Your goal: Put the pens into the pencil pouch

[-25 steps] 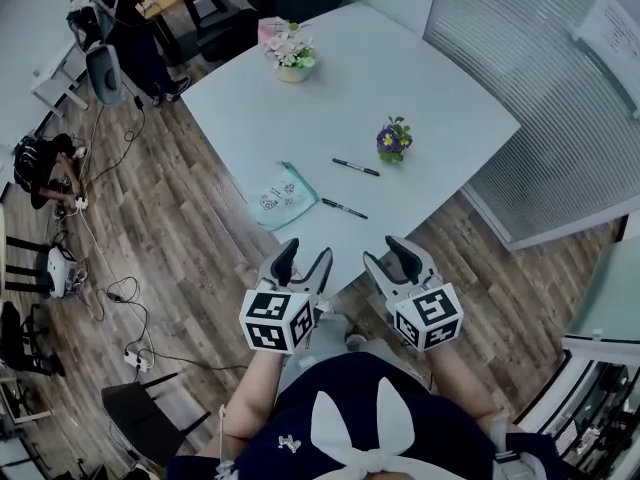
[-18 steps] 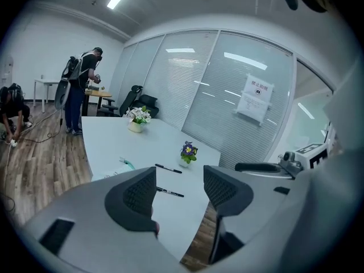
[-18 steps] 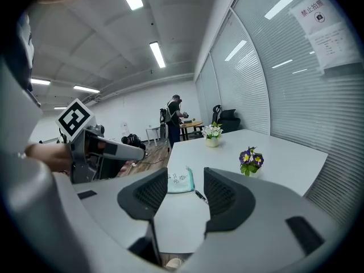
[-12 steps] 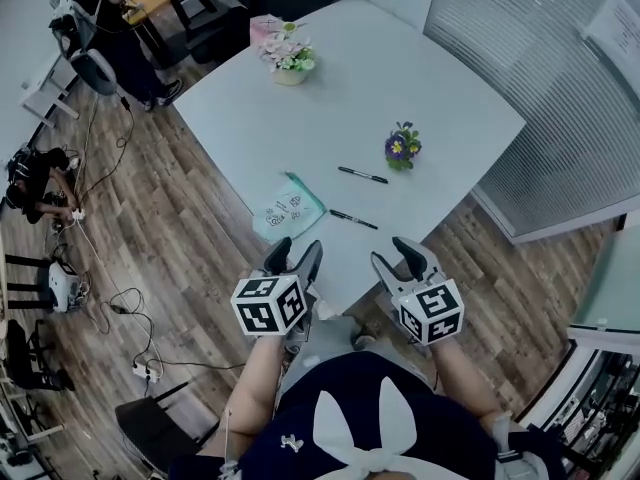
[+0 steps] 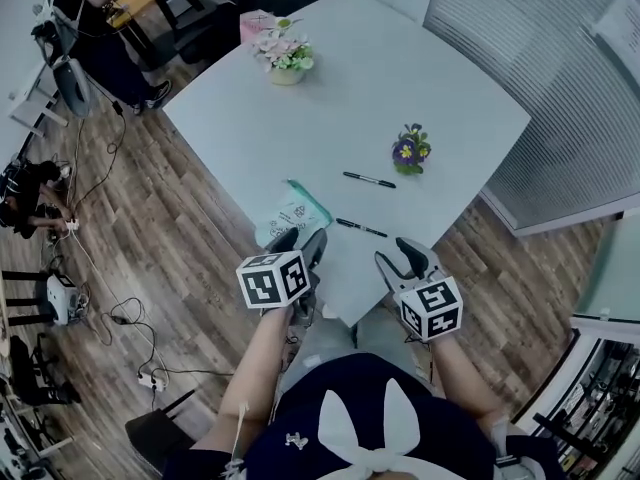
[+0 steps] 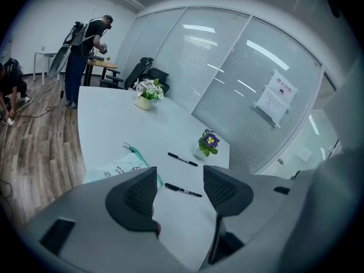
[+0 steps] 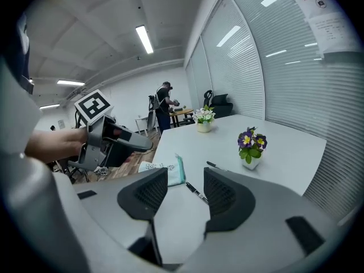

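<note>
Approach step, apparently, with nothing picked up yet: left gripper (image 5: 300, 240) and right gripper (image 5: 402, 255) held over the near edge of the table (image 5: 330, 98), jaws of both spread wide and empty. Near pen (image 5: 361, 228) and far pen (image 5: 369, 179) flat on the table, roughly parallel, long axes crosswise to the person, the first just right of the pencil pouch (image 5: 292, 213), the second by the purple flower pot (image 5: 410, 151); cap ends too small to tell. Next, probably: lower one gripper over the near pen, jaws across its shaft, the other steadying the pouch.
</note>
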